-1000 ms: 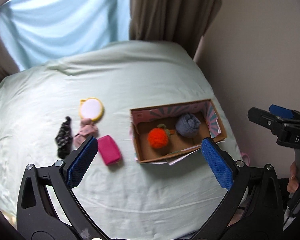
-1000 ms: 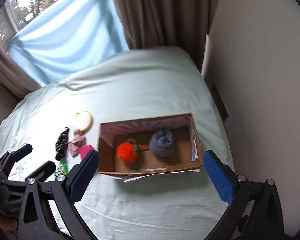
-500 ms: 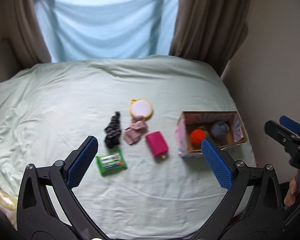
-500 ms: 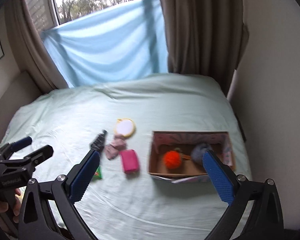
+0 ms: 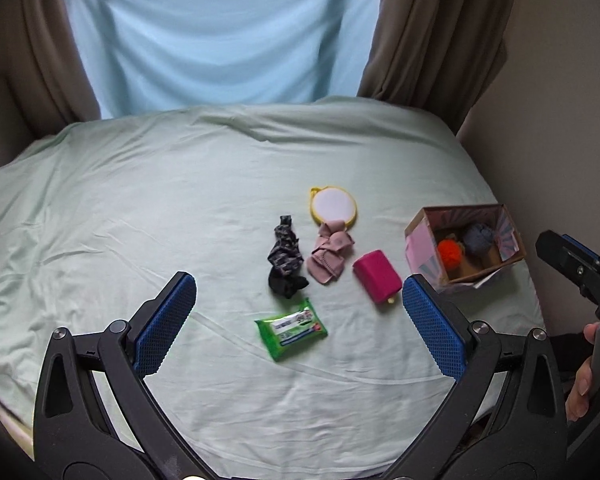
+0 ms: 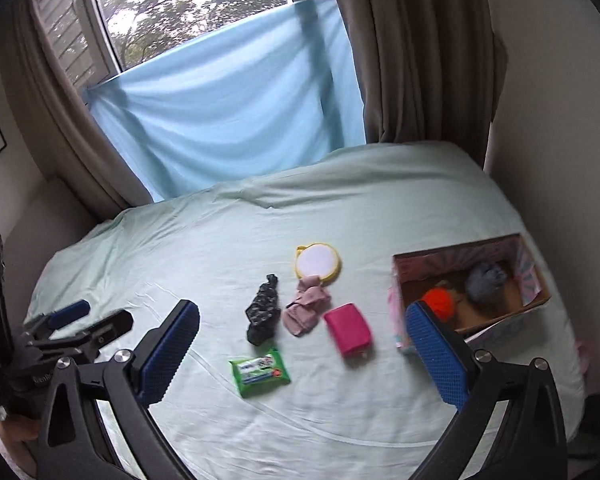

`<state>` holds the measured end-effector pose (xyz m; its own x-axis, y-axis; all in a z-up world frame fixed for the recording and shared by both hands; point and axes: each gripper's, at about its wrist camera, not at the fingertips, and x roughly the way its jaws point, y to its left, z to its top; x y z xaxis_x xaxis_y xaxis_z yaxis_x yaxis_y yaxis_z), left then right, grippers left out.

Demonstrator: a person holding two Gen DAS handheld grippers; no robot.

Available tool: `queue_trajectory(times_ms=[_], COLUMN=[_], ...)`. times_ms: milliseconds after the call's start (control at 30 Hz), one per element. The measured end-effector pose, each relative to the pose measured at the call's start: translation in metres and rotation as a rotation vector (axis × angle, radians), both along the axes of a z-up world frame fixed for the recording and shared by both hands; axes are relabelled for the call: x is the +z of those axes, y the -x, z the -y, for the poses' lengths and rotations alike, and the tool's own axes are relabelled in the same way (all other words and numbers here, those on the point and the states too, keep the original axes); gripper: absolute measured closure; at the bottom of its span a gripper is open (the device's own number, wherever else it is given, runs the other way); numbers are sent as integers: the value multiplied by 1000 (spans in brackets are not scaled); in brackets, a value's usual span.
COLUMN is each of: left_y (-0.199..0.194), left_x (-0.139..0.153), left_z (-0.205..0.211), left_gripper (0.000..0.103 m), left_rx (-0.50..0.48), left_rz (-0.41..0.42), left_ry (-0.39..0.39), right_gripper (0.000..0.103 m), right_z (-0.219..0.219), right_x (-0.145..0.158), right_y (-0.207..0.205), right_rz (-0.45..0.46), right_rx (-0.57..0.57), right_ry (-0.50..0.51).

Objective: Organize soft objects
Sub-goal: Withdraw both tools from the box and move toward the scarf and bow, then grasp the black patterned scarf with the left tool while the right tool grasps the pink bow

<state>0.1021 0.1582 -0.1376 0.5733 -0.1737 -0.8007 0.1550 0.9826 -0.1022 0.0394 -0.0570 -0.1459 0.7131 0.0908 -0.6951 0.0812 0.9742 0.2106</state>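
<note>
Bed (image 5: 140, 200) inventory, as I see it: cardboard box (image 5: 512, 254) at right edge, holding orange pompom (image 5: 450, 251) and grey yarn ball (image 5: 477, 236). Mid-bed, loose: black patterned scrunchie (image 5: 284, 258), pink cloth (image 5: 328, 256) touching yellow-rimmed round mirror (image 5: 333, 206), magenta pouch (image 5: 377, 276), green wipes pack (image 5: 291, 328) nearest. My left tongs (image 5: 298, 324) and right tongs (image 6: 302, 354) both released, empty, above the bed.

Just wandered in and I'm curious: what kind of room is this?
Probably a bedroom: a bed under a pale green sheet, long brown curtains and a window behind it.
</note>
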Motion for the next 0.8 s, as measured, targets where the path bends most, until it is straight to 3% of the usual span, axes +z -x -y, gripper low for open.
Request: queue_trajectory(times_ms=[233, 467, 800], left_y=[-46, -97, -161], left_x=[-55, -123, -235], left_z=[-23, -23, -3], left_gripper=[0, 0, 1], left_rx=[-54, -82, -101], left_rz=[-55, -118, -196], left_ry=[20, 63, 6], right_gripper=[0, 0, 0], right_z=[-27, -28, -28], right_x=[-42, -100, -208], right_y=[-53, -109, -188], right_rz=[-65, -128, -189], right_rx=[-39, -69, -67], right_ry=[-5, -6, 6])
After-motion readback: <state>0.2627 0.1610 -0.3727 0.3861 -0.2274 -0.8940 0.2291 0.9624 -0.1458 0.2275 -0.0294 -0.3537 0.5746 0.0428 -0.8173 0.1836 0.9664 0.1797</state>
